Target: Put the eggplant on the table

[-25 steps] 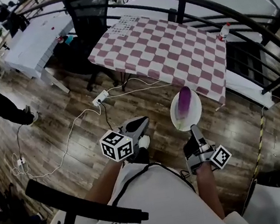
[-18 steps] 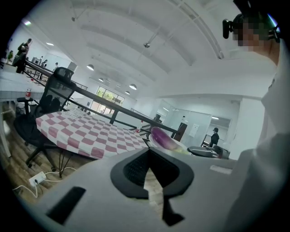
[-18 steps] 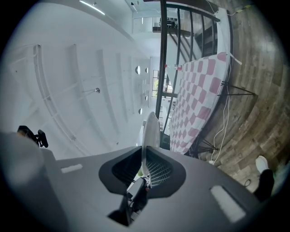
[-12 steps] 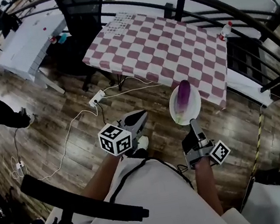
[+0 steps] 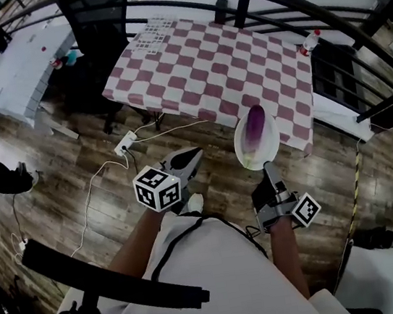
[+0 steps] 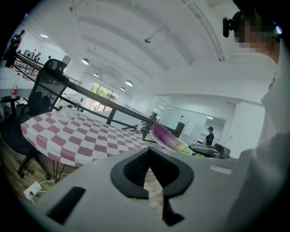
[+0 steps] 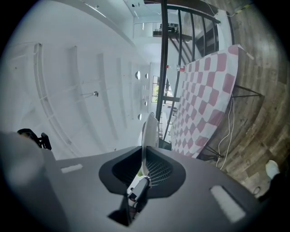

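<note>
My right hand-held gripper (image 5: 268,171) is clamped on the rim of a white plate (image 5: 244,156), held out level in front of me. The purple eggplant (image 5: 254,126) lies on that plate, up in the air at the near edge of the checked worktop (image 5: 204,63). My left hand-held gripper (image 5: 193,154) has its jaws together with nothing between them, over the wooden floor (image 5: 76,185).

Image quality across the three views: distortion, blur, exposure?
Head view: strong fisheye, the railing bows into an arc; the checked table is sharp and evenly lit. Left gripper view: black vignette corners, eggplant fairly sharp. Right gripper view: rolled sideways, pale ceiling low in contrast, plate seen edge-on.
</note>
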`<state>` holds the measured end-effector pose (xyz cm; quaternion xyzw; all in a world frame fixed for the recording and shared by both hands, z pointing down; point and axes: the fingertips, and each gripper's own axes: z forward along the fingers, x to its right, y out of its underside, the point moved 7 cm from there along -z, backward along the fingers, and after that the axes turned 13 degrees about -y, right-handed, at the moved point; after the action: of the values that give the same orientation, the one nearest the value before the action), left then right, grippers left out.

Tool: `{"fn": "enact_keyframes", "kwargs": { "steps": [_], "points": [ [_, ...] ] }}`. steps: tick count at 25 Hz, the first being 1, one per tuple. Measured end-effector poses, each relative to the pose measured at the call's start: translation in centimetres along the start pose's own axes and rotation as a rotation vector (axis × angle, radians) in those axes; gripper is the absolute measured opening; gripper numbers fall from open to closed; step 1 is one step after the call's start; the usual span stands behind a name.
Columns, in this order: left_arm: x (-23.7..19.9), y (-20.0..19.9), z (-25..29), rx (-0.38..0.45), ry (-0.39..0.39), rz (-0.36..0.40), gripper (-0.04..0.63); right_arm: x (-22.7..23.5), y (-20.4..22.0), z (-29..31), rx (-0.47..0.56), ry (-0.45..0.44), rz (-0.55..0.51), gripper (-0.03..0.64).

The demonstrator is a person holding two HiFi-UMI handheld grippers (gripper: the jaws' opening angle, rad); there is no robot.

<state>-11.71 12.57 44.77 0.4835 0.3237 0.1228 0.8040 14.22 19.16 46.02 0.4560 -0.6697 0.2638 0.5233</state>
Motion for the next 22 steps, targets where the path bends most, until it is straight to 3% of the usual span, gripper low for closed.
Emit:
{"fn": "enact_keyframes", "kwargs": {
  "steps": [22],
  "points": [
    [-10.1,-4.6,5.6,-0.035,0.077,-0.004,0.006,2.8,0.0,9.1,0.075,0.019,-0.068,0.037]
  ]
}}
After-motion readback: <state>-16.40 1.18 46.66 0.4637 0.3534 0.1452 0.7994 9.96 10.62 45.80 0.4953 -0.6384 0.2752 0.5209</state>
